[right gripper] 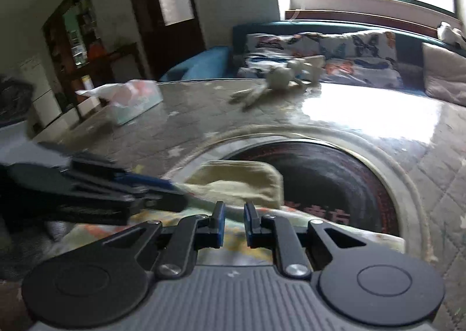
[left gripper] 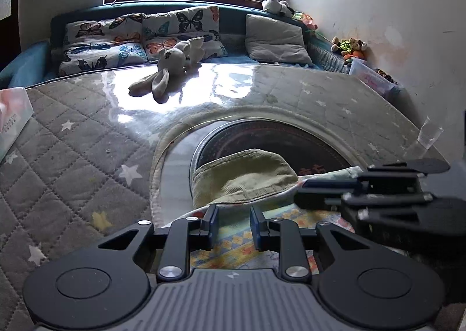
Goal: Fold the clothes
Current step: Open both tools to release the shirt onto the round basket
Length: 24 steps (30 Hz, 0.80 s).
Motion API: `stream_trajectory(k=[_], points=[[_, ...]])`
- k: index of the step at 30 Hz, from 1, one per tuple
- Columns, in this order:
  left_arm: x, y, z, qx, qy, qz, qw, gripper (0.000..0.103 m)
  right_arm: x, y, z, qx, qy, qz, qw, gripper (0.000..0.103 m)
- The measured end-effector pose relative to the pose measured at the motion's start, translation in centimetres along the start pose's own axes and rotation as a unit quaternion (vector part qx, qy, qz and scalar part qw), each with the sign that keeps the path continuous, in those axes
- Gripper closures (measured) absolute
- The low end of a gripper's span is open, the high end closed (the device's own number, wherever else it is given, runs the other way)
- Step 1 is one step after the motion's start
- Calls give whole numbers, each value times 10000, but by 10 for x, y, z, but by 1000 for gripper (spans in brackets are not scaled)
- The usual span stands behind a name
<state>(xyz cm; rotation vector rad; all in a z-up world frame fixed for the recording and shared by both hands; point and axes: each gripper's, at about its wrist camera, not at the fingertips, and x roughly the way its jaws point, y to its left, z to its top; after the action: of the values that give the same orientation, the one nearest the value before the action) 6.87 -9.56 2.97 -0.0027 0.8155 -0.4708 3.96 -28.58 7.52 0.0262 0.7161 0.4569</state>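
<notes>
A garment with an olive-green corduroy part (left gripper: 244, 176) and a colourful patterned part (left gripper: 233, 246) lies on the table's near side, partly over the dark round centre plate (left gripper: 271, 139). It also shows in the right wrist view (right gripper: 241, 179). My left gripper (left gripper: 234, 224) is open, its jaws a small gap apart over the patterned cloth, holding nothing. My right gripper (right gripper: 234, 223) is open just above the same cloth. Each gripper shows from the side in the other's view, the right one (left gripper: 308, 185) and the left one (right gripper: 171, 188), both low at the garment.
The table has a quilted star-pattern cover (left gripper: 72, 139) under glossy plastic. A plush rabbit (left gripper: 169, 69) lies at the far side, a tissue box (right gripper: 134, 101) at the left. Behind stands a sofa with butterfly pillows (left gripper: 139, 37); a clear cup (left gripper: 428, 136) stands right.
</notes>
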Motion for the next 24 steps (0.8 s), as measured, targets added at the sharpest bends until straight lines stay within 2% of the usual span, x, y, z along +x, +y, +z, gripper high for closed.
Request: stream_trajectory(k=[4,12,24], points=[[7,1,-2,-56,69,68,9999,77,2,15,-8,-344,249,188,9989,89],[9,-2,-5,-58,9,163,9998,77,-26,42,-31,-985,515,342,9932,89],[-1,-9,-10,-72,-113,360,9993,77,-66,56,-59,-1107,199,309,9932,89]])
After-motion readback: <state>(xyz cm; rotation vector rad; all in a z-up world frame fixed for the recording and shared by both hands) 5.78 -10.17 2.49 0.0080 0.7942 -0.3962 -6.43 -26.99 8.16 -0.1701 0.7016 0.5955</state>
